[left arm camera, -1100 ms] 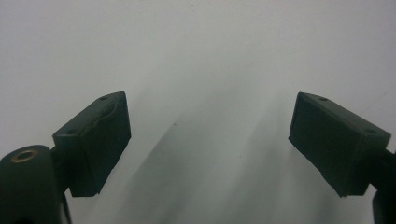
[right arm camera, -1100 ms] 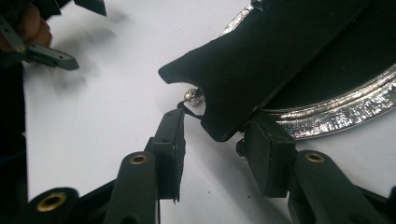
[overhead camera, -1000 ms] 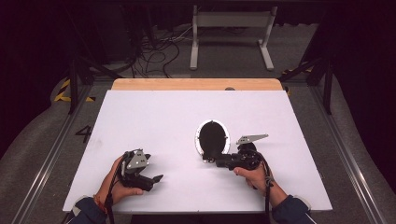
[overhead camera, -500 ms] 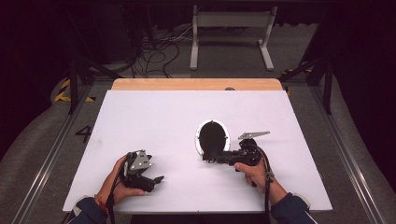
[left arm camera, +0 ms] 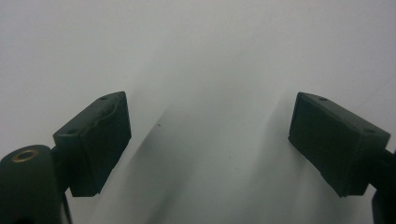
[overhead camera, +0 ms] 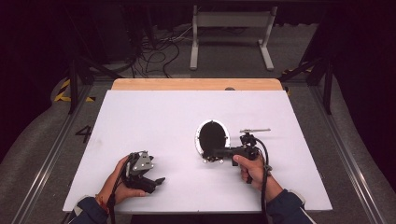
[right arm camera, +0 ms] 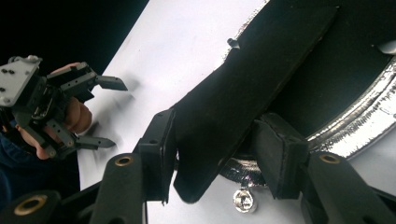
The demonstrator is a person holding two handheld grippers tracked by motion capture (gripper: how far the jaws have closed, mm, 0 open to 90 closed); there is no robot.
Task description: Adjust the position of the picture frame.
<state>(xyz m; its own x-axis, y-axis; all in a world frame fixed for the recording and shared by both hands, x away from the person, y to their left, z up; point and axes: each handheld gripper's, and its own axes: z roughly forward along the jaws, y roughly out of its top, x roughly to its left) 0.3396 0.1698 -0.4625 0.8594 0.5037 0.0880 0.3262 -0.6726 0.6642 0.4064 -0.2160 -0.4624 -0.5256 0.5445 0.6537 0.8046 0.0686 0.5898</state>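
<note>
right gripper (overhead camera: 211, 153) fingers just opening, loose around pan (overhead camera: 212, 136) handle; left gripper (overhead camera: 159, 180) wide open, empty, on bench (overhead camera: 154, 116)

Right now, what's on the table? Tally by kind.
Pan, black with silver rim: 1
Grippers: 2, left gripper and right gripper (jaws have just been opening, pan handle between them)
Total: 3

Left gripper (left arm camera: 210, 144): both black jaws stand wide apart, nothing between them. Beneath lies the bare white table (left arm camera: 201, 56) surface.
</note>
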